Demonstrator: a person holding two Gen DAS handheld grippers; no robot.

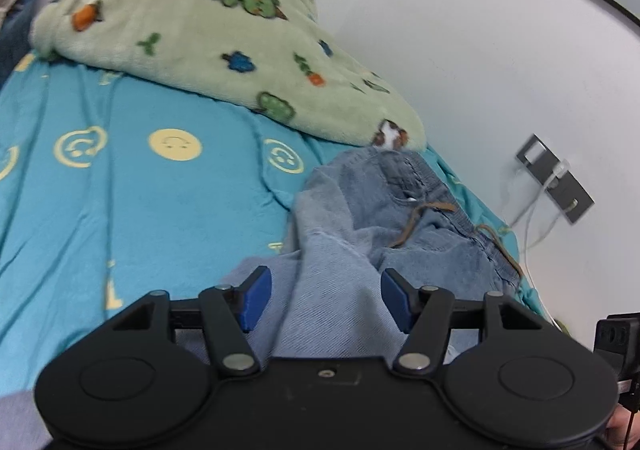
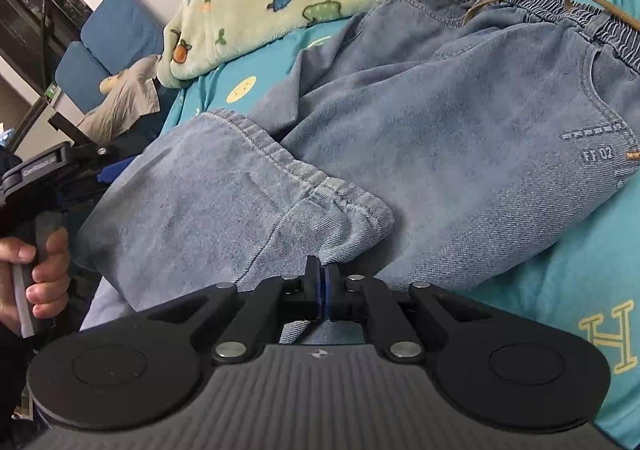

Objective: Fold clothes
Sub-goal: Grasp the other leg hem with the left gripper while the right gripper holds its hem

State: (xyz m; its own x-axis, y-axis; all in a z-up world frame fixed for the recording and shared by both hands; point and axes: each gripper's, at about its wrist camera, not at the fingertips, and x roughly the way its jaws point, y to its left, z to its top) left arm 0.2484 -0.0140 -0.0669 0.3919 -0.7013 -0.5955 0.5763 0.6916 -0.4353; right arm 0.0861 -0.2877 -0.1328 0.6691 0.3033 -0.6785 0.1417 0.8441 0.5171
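Left wrist view: the left gripper [image 1: 326, 300] stands with jaws apart, the jeans [image 1: 360, 234] between them, not pinched as far as I see. The jeans stretch away toward the green blanket [image 1: 224, 50].

Right wrist view: the right gripper [image 2: 322, 292] is clamped on the folded-over leg hem [image 2: 304, 174]; the waistband [image 2: 540, 6] lies far ahead, so this hand leads the fold, I judge.

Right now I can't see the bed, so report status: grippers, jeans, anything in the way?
Right gripper shut on jeans cuff. Left gripper open, denim between fingers. Fleece blanket touches waistband.
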